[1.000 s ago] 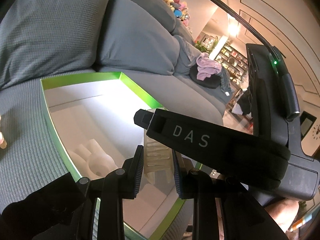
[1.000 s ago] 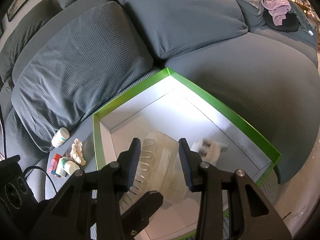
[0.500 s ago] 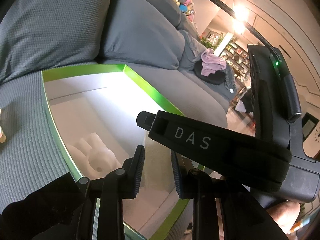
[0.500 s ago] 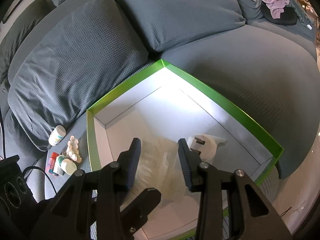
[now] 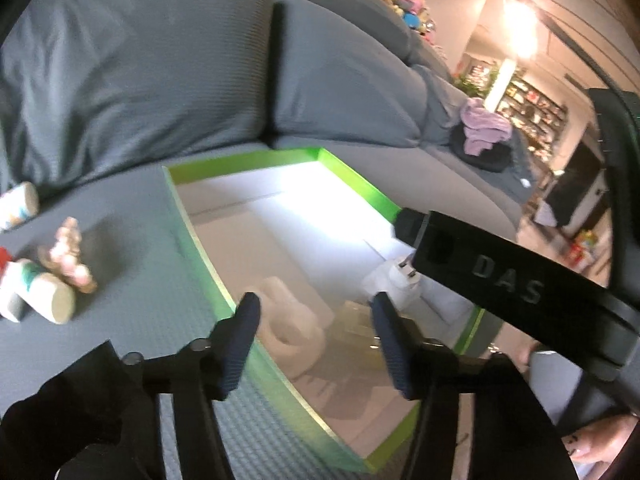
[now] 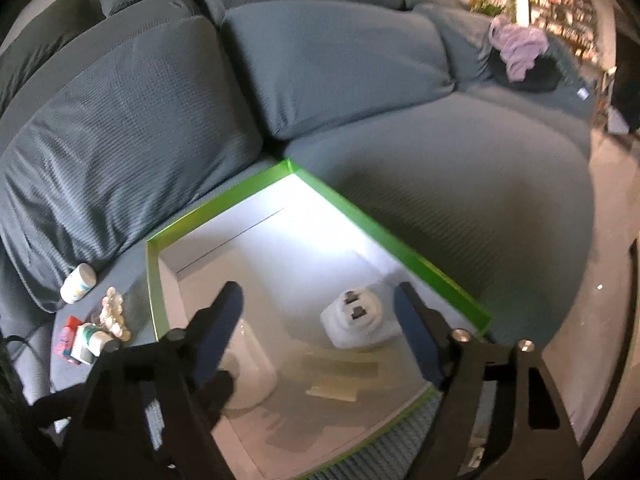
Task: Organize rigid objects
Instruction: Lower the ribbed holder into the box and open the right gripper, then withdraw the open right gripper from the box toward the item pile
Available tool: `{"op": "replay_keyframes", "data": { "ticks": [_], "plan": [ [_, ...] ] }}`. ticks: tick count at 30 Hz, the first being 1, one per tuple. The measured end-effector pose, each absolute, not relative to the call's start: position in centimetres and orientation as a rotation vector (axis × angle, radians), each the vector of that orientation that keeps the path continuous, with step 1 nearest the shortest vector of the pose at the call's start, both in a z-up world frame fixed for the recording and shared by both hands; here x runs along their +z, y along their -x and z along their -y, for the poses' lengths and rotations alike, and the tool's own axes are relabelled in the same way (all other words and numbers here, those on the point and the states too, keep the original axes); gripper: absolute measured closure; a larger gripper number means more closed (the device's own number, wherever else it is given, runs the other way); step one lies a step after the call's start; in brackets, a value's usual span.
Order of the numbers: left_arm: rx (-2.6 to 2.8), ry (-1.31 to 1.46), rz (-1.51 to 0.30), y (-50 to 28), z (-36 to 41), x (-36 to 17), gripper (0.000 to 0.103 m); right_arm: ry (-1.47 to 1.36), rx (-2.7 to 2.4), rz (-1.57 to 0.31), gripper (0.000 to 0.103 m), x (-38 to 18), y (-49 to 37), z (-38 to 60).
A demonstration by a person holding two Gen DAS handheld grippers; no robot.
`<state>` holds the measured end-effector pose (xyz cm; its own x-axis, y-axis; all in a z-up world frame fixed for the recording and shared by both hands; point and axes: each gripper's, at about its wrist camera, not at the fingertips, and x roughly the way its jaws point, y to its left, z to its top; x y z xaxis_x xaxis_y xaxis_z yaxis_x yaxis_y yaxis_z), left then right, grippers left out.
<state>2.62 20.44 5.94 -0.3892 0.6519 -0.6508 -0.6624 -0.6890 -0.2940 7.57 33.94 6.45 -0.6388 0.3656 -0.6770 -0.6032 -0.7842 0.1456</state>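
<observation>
Both hand-held grippers, left [image 5: 314, 322] and right [image 6: 320, 320], opening, nothing between their jaws

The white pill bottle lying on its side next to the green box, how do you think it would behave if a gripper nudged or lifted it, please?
The white pill bottle lies on its side on the sofa seat, so a nudge would probably roll it, though the soft fabric may slow it. It looks like rigid plastic, likely stiff and light. Its smooth round wall could slip unless gripped squarely across the body.
</observation>
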Motion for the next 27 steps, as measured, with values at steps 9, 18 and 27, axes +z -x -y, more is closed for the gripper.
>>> {"op": "replay_keyframes", "data": {
  "ticks": [9, 18, 27],
  "plan": [
    [2.33, 0.961, -0.121, -2.2, -17.6, 6.5, 0.034, 0.763, 2.382, -0.394, 0.007, 8.6, -7.9, -32.0],
    [2.492, 1.007, -0.174, -0.5, -13.3, 6.0, 0.034, 0.774, 2.416, -0.321, 0.007, 8.9, -6.2, -28.8],
    [2.578, 1.079, -0.066, 1.7, -7.4, 5.8, 0.034, 0.826, 2.532, -0.321, 0.007, 8.4, -4.1, -23.8]
  ]
}}
